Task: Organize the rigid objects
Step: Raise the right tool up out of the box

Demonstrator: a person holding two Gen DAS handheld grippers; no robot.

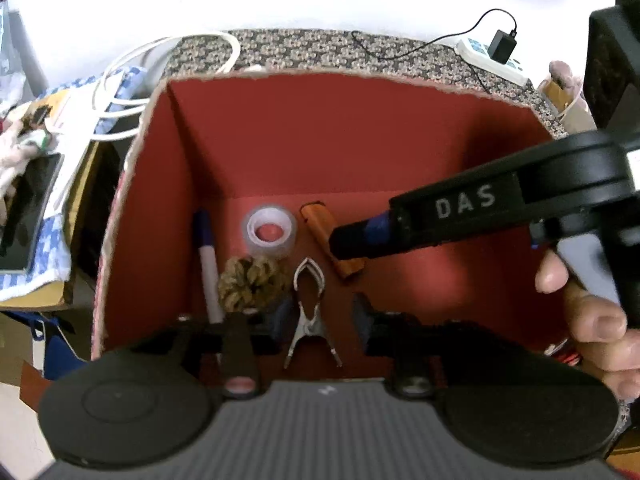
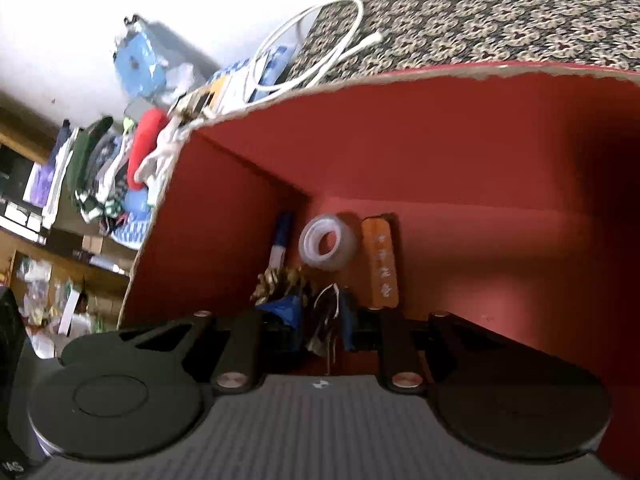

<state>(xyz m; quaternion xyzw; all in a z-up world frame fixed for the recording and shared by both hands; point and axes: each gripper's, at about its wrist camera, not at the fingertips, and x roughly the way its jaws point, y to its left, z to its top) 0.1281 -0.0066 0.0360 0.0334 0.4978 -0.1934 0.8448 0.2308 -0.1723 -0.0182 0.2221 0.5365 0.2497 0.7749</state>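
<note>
Reaching into a red-lined cardboard box (image 1: 280,136) with both hand-held tools. Straddling a metal spring clip (image 1: 310,308) with the left gripper (image 1: 322,316), jaws standing apart and pads clear of the metal on either side. Lying along the 12-to-6 line in the left wrist view, the clip's pinching nose pointing to 12 and its two handles splaying toward 6, low on the box floor near the front wall.

Sharing the floor with a pine cone (image 1: 252,284) just at 9 o'clock of the clip, a blue-capped marker (image 1: 208,268) further toward 9, a clear tape roll (image 1: 270,236) at 11 and an orange lighter (image 1: 316,220) at 12 to 1.

Showing only from the left wrist: the right gripper (image 1: 340,240) slanting in from 3 o'clock, jaws together on nothing, tip over the lighter, and the right hand (image 1: 592,312) wrapping its handle; also a power strip (image 1: 492,56) at 1 o'clock.

Showing only from the right wrist: a heap of clothes (image 2: 112,168) at 9 o'clock, and printed characters along the lighter's face; blurring the clip there into a dark smear between the fingers.
</note>
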